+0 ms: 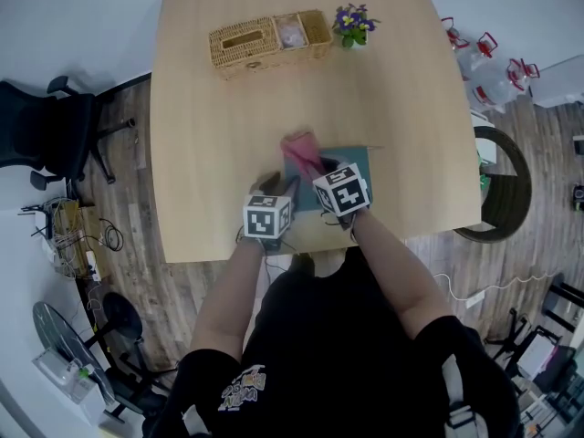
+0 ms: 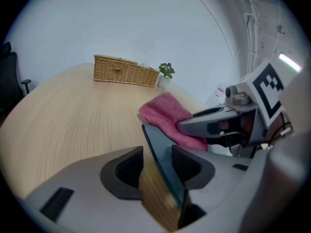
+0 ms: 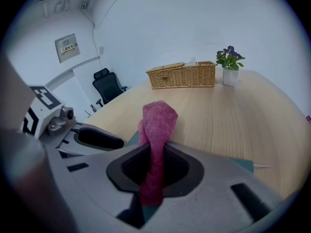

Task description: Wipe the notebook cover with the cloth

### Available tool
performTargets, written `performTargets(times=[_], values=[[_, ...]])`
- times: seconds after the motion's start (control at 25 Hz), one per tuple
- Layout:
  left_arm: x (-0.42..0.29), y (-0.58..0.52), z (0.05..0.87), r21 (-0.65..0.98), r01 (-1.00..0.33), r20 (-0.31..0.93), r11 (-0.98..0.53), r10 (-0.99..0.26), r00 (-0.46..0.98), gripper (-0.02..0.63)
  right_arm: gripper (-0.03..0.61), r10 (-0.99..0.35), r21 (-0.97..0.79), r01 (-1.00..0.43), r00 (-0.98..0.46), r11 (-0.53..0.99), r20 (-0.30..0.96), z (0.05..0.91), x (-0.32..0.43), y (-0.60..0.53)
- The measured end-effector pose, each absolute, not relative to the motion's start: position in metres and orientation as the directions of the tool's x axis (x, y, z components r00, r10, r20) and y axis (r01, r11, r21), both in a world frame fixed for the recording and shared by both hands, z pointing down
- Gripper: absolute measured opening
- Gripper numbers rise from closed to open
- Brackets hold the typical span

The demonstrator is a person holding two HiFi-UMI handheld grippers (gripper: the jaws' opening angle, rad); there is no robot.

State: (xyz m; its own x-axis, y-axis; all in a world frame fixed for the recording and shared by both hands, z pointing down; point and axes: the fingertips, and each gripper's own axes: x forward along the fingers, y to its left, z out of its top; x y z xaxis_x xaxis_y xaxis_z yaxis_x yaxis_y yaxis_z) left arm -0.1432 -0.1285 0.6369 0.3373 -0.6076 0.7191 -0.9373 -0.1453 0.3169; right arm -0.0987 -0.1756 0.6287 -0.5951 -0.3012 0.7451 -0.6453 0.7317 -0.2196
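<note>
A teal notebook (image 1: 354, 165) lies flat near the table's front edge. A pink cloth (image 1: 299, 146) rests on its far left corner. My right gripper (image 1: 317, 169) is shut on the cloth (image 3: 158, 118), which sticks out past the jaws, over the notebook (image 3: 244, 164). My left gripper (image 1: 276, 188) stands open at the notebook's left edge. In the left gripper view its jaws (image 2: 158, 166) straddle that edge (image 2: 163, 161): one finger over the cover, the other over bare wood. The right gripper (image 2: 214, 123) and the cloth (image 2: 167, 114) show just ahead.
A wicker basket (image 1: 269, 42) and a small potted flower (image 1: 351, 26) stand at the table's (image 1: 210, 144) far edge. An office chair (image 1: 55, 126) is on the floor at left; water bottles (image 1: 484, 62) and a round stool (image 1: 504, 185) at right.
</note>
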Motion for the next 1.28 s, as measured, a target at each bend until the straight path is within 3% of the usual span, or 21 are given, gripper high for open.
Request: performTargets(times=[1.28], values=[[-0.142,-0.127,0.636,0.306,-0.941,0.722,-0.144,-0.609,0.328,0.181,0.067,-0.49,-0.133,-0.864,-0.396,0.486,0.777,0.631,0.057,-0.215]])
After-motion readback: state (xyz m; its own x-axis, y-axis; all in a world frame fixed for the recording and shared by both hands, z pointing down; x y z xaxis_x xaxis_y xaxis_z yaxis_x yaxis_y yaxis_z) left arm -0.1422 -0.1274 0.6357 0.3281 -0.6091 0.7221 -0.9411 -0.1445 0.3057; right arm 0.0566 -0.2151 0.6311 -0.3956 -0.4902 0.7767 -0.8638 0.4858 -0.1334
